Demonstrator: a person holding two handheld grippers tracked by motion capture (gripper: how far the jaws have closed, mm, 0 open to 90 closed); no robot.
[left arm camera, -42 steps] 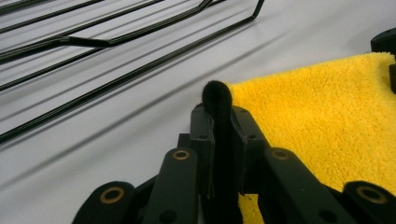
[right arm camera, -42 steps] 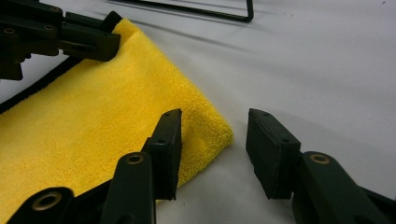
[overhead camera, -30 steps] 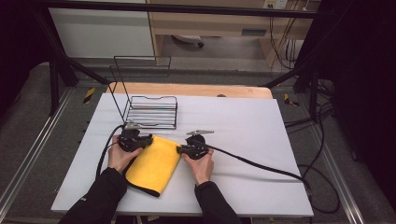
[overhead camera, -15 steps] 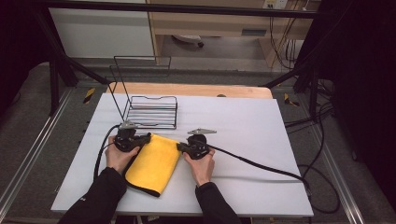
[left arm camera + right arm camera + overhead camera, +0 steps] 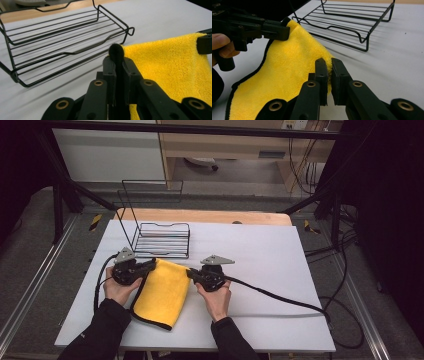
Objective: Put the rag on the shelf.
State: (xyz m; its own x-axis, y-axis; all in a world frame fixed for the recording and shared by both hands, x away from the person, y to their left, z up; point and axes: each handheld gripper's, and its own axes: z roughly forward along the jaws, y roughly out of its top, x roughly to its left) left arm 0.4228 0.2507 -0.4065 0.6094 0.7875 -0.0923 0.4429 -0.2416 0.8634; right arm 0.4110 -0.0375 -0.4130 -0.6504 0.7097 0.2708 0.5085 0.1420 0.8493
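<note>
A yellow cloth with black edging lies on the white table, its far edge raised a little. My left gripper is shut on the cloth's far left corner. In the left gripper view the black hem pokes up between the jaws of the left gripper, with the yellow cloth spreading to the right. My right gripper is shut on the far right corner. In the right gripper view the right gripper pinches the cloth, and the left gripper holds the other corner.
A black wire rack stands just beyond the cloth, close to the left gripper; the wire rack is an open tray with a tall back frame. A black cable trails right across the table. A wooden strip runs along the far edge.
Both hands have drawn slightly apart, the left one leftward and the right one rightward, pulling the cloth's far edge taut between the two grippers.
</note>
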